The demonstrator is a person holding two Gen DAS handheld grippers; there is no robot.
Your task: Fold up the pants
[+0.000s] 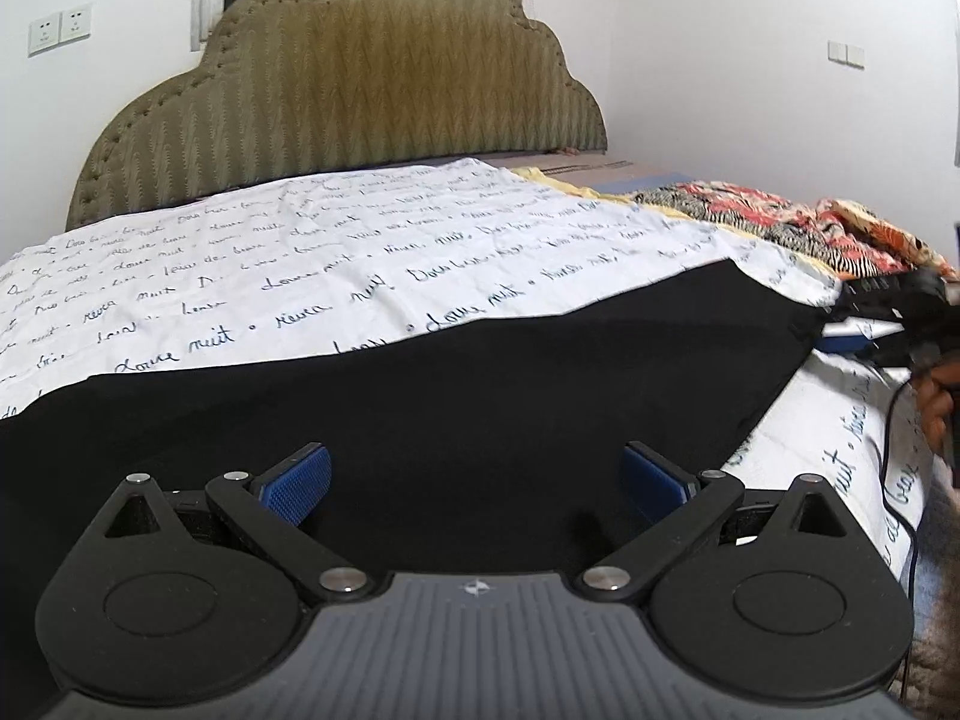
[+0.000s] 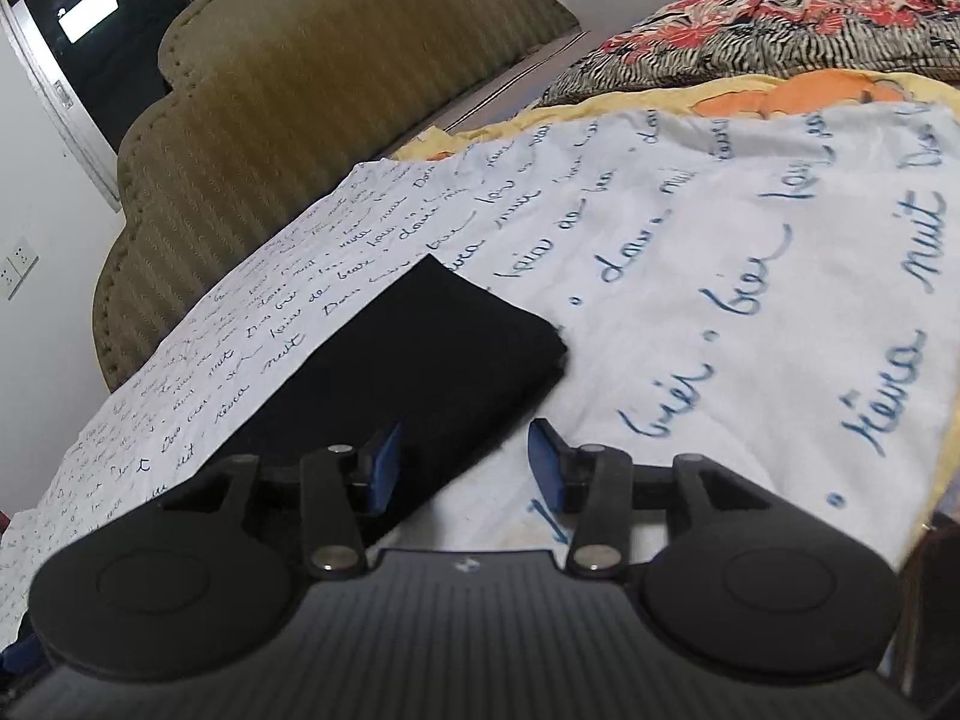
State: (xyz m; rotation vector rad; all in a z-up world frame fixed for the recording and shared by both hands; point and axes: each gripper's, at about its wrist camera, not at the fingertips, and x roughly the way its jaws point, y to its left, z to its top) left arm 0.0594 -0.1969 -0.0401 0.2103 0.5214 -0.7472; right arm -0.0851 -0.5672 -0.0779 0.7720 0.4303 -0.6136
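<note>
Fold step pending: black pants (image 1: 456, 396) lay flat on the bed sheet (image 1: 252, 258); left hand-held gripper (image 1: 477, 483) stood apart and empty; right hand-held gripper (image 2: 465, 462) stood apart astride the pants edge, unclamped; next move probably required clamping that edge.

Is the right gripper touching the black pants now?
Cannot tell. In the right wrist view the right gripper has open jaws straddling the pants edge, but no clear contact or gap shows.
</note>
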